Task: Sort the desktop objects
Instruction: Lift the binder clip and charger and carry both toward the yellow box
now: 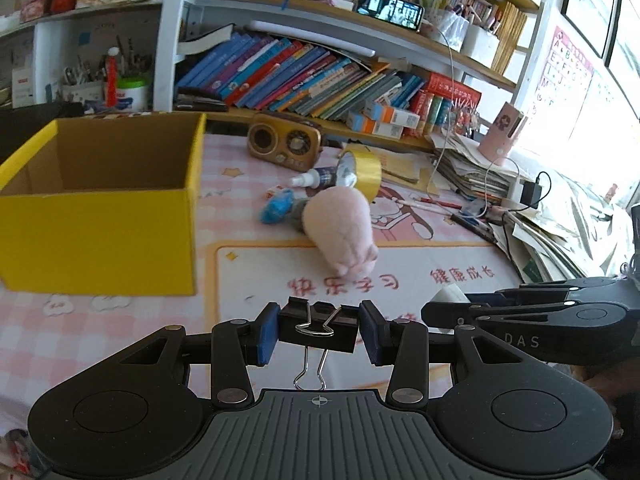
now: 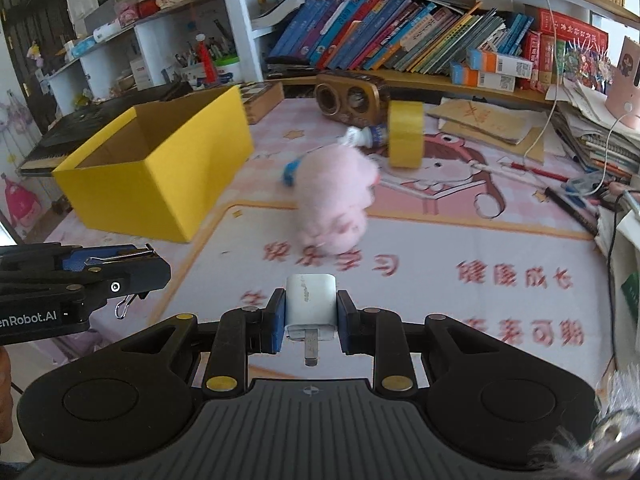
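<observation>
My left gripper [image 1: 319,330] is shut on a black binder clip [image 1: 318,328] and holds it above the pink desk mat. My right gripper [image 2: 311,316] is shut on a white charger plug [image 2: 311,304], metal prong toward the camera. The right gripper also shows in the left wrist view [image 1: 444,312], at the right. The left gripper shows in the right wrist view [image 2: 160,270], at the left. An open yellow cardboard box [image 1: 96,224] [image 2: 160,176] stands at the left. A pink plush pig [image 1: 340,232] [image 2: 332,204] lies mid-desk.
Behind the pig lie a yellow tape roll [image 1: 360,168] [image 2: 406,140], a glue bottle [image 1: 320,178], a blue toy [image 1: 278,208] and a brown retro radio [image 1: 284,142] [image 2: 352,98]. Pens, cables and paper stacks [image 1: 476,172] crowd the right. Bookshelves stand behind the desk.
</observation>
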`<state>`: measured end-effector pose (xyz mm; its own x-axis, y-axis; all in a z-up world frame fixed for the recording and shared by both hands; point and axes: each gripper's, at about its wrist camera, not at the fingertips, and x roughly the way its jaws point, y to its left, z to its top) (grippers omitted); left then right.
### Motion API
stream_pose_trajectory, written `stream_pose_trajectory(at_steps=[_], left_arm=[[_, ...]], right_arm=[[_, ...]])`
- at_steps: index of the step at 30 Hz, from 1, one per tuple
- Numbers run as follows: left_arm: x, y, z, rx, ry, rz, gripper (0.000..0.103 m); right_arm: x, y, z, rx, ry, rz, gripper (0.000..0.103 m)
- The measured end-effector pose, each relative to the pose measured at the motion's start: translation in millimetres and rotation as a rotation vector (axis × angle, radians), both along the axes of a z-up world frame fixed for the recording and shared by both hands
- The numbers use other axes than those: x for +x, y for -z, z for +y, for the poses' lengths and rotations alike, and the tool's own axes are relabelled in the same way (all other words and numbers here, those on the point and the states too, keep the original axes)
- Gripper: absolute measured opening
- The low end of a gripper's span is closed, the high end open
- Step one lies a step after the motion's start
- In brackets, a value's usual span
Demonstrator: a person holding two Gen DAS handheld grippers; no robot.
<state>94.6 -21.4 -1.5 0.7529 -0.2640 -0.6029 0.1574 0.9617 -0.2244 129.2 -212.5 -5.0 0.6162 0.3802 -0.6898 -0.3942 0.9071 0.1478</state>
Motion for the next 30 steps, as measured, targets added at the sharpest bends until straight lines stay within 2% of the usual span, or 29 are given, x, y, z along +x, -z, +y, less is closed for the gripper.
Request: stream_pose_trajectory(at_steps=[17, 30], left_arm=[[-63.7, 0.2, 79.0, 0.019, 0.038, -0.01, 0.042], [-94.2, -3.5, 113.7, 0.0, 0.008, -0.043, 0.042]], right_arm=[[-79.5, -0.6, 91.5, 0.02, -0.004, -0.004, 0.023], [-102.1, -7.0, 131.1, 0.005, -0.061, -0.027, 0.023]])
